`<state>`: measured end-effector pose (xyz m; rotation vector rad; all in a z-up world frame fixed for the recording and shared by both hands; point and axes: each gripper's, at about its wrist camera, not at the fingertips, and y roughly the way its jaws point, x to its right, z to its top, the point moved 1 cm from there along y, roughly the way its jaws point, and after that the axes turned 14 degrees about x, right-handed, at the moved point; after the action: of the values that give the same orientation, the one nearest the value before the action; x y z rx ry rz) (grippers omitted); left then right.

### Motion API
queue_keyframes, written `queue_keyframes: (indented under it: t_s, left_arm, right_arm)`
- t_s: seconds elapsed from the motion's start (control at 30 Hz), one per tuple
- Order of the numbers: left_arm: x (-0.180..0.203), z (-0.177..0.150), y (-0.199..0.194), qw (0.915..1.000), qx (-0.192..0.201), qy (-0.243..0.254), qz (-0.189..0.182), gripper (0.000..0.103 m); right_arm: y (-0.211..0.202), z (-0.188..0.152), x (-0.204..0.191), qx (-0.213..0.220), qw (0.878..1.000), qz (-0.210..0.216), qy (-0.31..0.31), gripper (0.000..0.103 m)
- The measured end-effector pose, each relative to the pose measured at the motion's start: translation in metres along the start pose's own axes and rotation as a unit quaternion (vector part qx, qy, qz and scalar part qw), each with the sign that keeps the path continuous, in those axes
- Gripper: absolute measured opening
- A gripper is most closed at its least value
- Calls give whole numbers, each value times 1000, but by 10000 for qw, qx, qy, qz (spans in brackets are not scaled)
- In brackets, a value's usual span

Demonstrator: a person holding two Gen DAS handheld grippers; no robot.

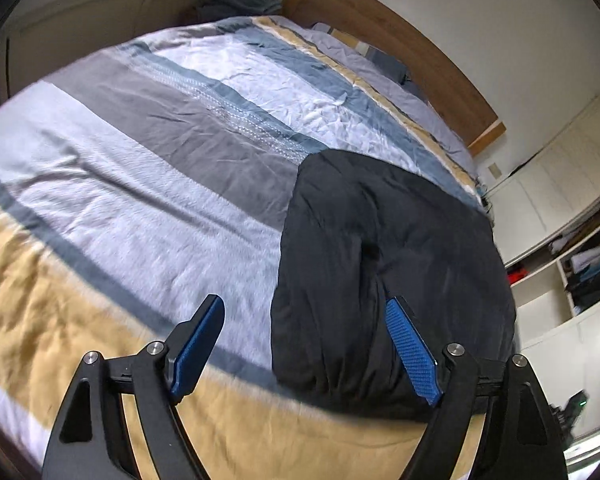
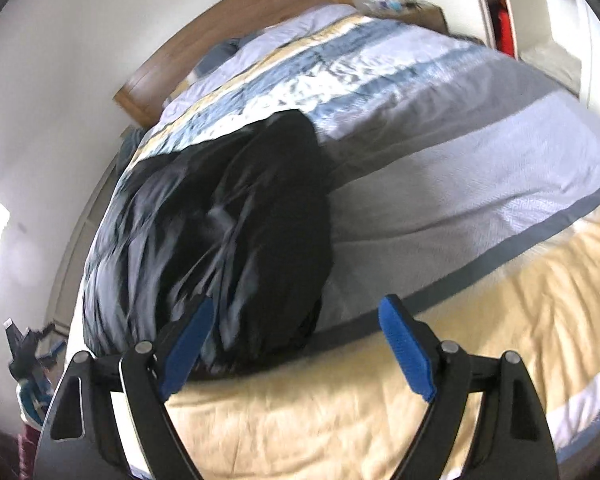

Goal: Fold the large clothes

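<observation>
A black padded garment [image 1: 392, 264] lies folded into a thick bundle on the striped bed cover [image 1: 140, 184], near the bed's right edge in the left wrist view. My left gripper [image 1: 306, 308] hovers above its near end, open, with nothing between the blue pads [image 1: 410, 344]. In the right wrist view the same black garment [image 2: 228, 232] lies left of centre on the bed cover [image 2: 460, 200]. Above its near end my right gripper [image 2: 296, 308] stands open and holds nothing; its left pad [image 2: 188, 344] shows in front of the dark cloth. That view is blurred.
A wooden headboard [image 1: 380, 28] and pillows [image 1: 388, 64] close the far end of the bed. White shelves with clothes [image 1: 580, 256] stand past the bed's right edge. In the right wrist view a nightstand [image 2: 404, 10] is at the far side and clutter [image 2: 32, 356] lies on the floor.
</observation>
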<state>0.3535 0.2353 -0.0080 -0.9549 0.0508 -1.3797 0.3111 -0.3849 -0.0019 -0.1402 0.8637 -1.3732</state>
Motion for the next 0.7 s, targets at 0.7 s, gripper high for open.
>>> queue_keyframes:
  t_s: [0.7]
  left_arm:
    - [72, -112, -120, 9849, 627, 1554, 436, 93]
  right_arm:
    - [-96, -103, -106, 297, 9945, 221, -985, 85]
